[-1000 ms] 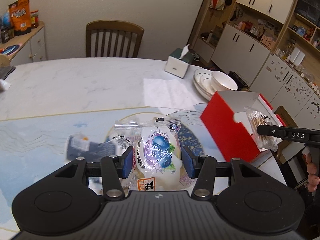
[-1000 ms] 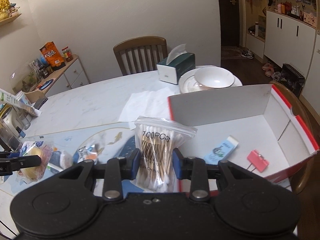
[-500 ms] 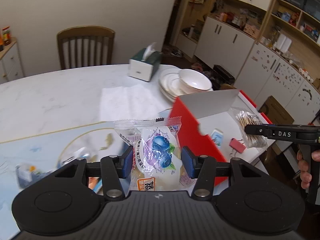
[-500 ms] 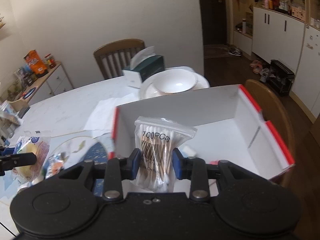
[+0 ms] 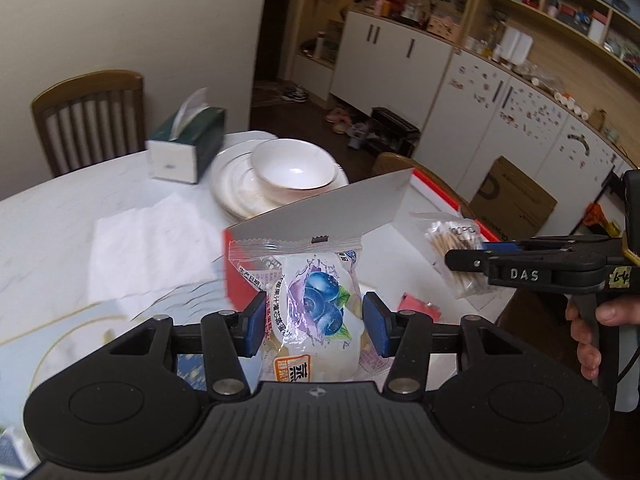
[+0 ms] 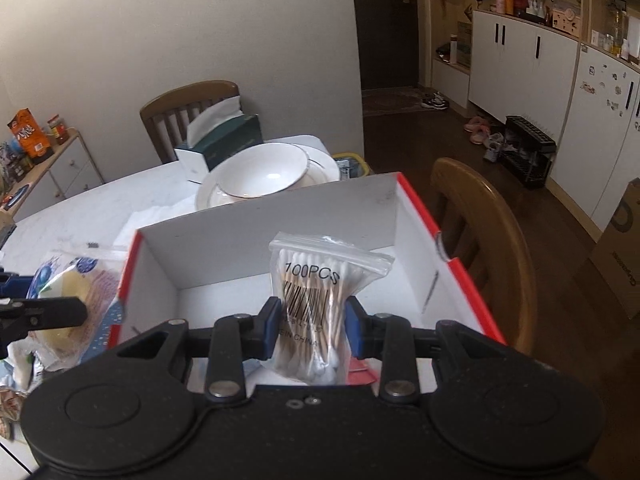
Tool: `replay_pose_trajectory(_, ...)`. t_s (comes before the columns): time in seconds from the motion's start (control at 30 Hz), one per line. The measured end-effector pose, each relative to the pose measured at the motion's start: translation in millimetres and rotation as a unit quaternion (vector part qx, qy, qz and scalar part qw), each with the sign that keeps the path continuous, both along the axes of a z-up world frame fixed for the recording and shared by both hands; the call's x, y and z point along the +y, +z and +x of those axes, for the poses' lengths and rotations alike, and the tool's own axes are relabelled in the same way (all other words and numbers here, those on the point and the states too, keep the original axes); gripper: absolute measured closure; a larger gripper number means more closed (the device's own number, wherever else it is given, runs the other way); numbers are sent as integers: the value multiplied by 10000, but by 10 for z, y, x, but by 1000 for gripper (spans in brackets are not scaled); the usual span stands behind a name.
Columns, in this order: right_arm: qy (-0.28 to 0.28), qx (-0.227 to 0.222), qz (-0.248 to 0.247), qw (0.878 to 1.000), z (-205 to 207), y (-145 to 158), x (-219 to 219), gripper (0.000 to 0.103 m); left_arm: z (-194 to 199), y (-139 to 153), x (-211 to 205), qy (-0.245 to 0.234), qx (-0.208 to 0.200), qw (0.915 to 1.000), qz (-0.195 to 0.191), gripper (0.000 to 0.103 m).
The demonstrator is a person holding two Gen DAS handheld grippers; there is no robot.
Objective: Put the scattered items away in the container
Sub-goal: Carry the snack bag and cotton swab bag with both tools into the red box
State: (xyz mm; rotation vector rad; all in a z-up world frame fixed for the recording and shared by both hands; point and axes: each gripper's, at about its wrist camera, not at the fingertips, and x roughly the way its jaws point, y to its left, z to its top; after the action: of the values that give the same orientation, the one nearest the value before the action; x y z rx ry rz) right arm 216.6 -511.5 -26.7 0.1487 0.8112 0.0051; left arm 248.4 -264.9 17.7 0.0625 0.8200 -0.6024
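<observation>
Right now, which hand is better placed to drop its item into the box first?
Right. Its hand-held gripper holds the cotton swabs over the box; the left one with the snack is short of it.

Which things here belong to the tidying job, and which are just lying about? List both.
Job: snack packet in left gripper; cotton swab bag in right gripper; red box.
Lying about: tissue box, bowl, plates, napkin.

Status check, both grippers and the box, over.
Left gripper shut on snack pack. Right gripper shut on cotton swabs, over red box. Nothing blocking.
</observation>
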Motion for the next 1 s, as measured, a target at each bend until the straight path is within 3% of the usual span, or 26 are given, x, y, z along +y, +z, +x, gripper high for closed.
replay_pose_trajectory(0.43,81,274,-155,9995,234,-236,-141,71,401,-279,-605,-352,83,9990,279,54)
replay_pose_trajectory(1.0,497,861,-305,9946,740,-501,-85,71,815,-735,-965,-519,443,9907,1174,54)
